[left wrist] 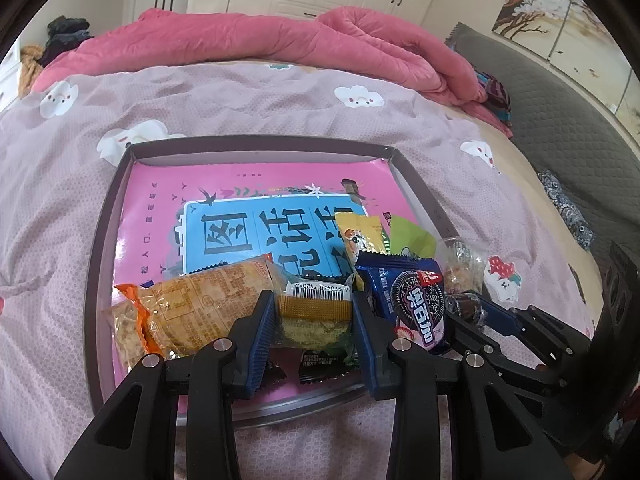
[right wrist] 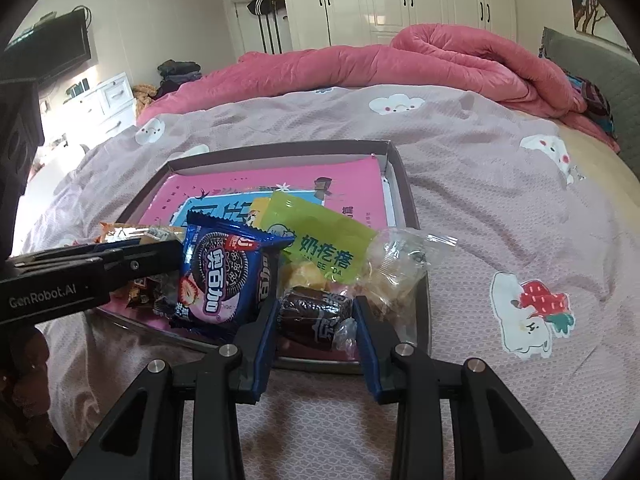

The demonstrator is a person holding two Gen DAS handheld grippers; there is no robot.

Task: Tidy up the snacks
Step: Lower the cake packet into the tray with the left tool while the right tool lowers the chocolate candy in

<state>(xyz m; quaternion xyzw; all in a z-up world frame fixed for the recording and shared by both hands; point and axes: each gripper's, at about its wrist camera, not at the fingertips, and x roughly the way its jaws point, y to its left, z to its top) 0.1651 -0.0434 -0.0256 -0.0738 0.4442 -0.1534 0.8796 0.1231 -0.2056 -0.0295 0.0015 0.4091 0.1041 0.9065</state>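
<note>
gripping a barcoded gold snack (left wrist: 314, 308), left gripper (left wrist: 314, 320), blue oreo pack (left wrist: 416, 300) beside

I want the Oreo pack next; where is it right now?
The blue Oreo pack stands in the tray's near edge, between the two grippers, left of the dark wrapped candy and before the green packet.

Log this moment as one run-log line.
left hand-held gripper: shut on clear gold-banded snack pack | right hand-held gripper: shut on dark brown wrapped candy | shallow cardboard tray: on bed
</note>
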